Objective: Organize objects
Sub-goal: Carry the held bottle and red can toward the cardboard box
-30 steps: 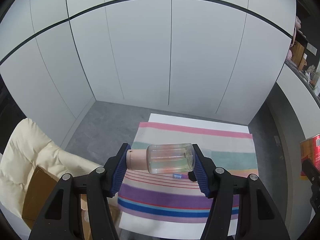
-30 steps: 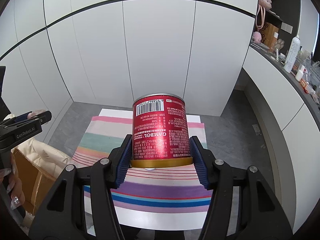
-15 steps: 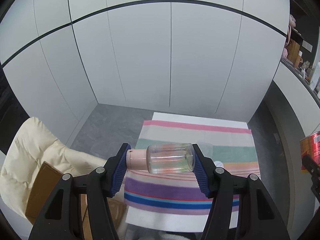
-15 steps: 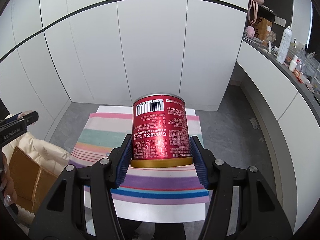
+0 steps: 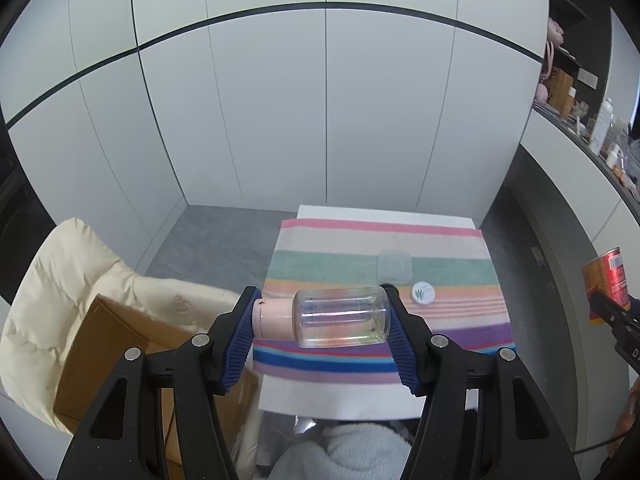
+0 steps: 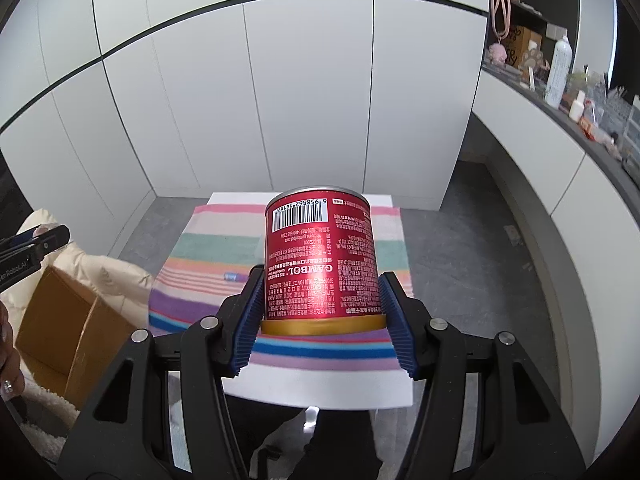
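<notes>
My left gripper (image 5: 320,322) is shut on a clear plastic bottle (image 5: 340,317) with a pink cap, held sideways end to end between the blue pads, above the near part of a small table with a striped cloth (image 5: 448,240). My right gripper (image 6: 320,316) is shut on a red tin can (image 6: 320,256), upside down with a gold rim at the bottom, also above the cloth (image 6: 212,246). On the cloth lie a clear square box (image 5: 395,266), a small round white lid (image 5: 423,293) and a small blue and purple tube (image 6: 234,277). The can (image 5: 606,276) shows at the left view's right edge.
A cream padded jacket (image 5: 76,272) lies over a brown cardboard box (image 5: 100,356) left of the table. White cabinet doors (image 5: 320,120) stand behind. A counter with bottles (image 6: 560,68) and clutter runs along the right. Grey floor surrounds the table.
Both grippers have drawn back from the table with their loads, so the cloth now sits farther off. The square box, the white lid and the small tube have come into view.
</notes>
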A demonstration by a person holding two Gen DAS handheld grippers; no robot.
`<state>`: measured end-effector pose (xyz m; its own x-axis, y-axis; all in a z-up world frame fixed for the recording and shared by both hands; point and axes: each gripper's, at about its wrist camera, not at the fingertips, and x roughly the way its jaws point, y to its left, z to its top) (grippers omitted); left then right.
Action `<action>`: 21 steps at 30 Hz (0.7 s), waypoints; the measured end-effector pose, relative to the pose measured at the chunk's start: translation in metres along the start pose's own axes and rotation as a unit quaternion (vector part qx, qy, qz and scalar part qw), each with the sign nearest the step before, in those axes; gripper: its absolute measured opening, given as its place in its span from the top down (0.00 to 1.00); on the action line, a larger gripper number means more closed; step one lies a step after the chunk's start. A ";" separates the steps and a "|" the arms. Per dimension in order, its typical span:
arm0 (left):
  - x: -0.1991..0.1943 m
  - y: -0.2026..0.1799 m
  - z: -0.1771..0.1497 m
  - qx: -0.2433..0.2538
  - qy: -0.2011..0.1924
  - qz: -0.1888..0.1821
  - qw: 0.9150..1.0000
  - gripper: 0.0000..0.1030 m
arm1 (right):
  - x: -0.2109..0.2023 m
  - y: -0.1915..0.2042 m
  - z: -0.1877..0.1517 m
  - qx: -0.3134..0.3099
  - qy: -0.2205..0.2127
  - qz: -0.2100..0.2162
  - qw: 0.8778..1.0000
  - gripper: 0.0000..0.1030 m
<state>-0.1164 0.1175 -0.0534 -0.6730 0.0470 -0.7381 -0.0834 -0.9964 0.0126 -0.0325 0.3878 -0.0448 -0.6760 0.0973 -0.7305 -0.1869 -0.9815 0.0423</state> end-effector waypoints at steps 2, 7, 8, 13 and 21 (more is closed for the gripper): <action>-0.008 0.003 -0.009 0.002 -0.001 -0.001 1.000 0.40 | -0.005 -0.001 -0.010 0.004 0.003 0.005 1.000 0.43; -0.028 0.011 -0.034 0.001 -0.010 0.009 1.000 0.40 | -0.024 -0.006 -0.042 0.009 0.003 -0.002 1.000 0.43; -0.032 0.013 -0.039 0.001 -0.011 0.011 1.000 0.40 | -0.027 -0.006 -0.047 0.011 0.004 0.000 1.000 0.43; -0.041 0.019 -0.058 0.006 -0.001 0.012 1.000 0.40 | -0.042 -0.012 -0.079 0.020 0.016 0.004 1.000 0.43; -0.037 0.034 -0.096 0.006 0.015 0.021 1.000 0.40 | -0.062 -0.024 -0.123 0.033 0.039 -0.005 0.999 0.43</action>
<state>-0.0240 0.0750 -0.0902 -0.6544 0.0023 -0.7562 -0.0637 -0.9966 0.0522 0.1015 0.3846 -0.0839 -0.6167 0.0922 -0.7818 -0.2416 -0.9673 0.0765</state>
